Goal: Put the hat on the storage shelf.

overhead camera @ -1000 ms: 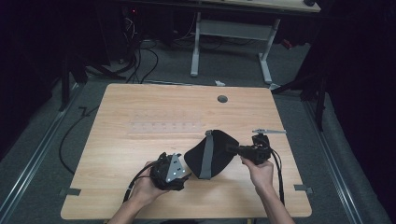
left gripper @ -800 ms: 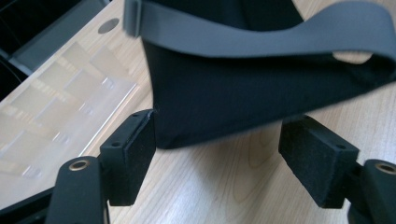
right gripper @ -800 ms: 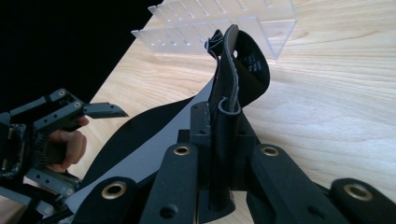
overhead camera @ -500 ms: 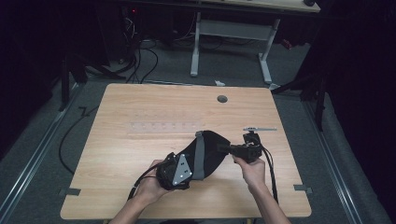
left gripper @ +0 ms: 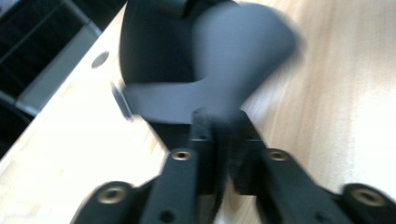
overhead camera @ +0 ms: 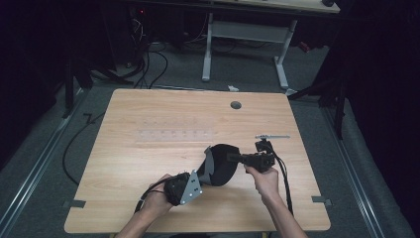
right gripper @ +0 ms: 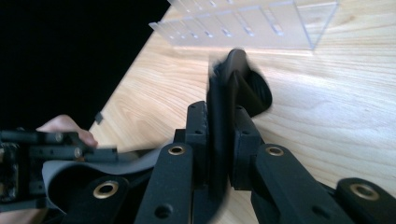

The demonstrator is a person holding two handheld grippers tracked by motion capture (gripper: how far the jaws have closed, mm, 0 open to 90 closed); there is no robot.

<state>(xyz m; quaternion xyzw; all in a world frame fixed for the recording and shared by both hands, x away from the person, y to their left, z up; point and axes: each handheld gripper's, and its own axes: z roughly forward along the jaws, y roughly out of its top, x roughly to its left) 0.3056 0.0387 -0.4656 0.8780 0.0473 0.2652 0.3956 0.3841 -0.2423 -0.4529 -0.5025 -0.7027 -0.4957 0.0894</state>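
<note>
Left gripper (overhead camera: 200,177) fingers just closed on blurred black cap (overhead camera: 221,163).

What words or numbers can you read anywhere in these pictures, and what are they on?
None can be read.
Clear plastic rack: faint marks in its slots, too blurred to read.
Black and grey cloth thing: no lettering shows.
Left gripper and right gripper: plain black, no label.
Table: bare wood, no writing.

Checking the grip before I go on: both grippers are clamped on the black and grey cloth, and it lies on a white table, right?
Not white: the high view shows a light wooden table. The rest holds: left gripper and right gripper are both clamped on the black and grey cloth.
</note>
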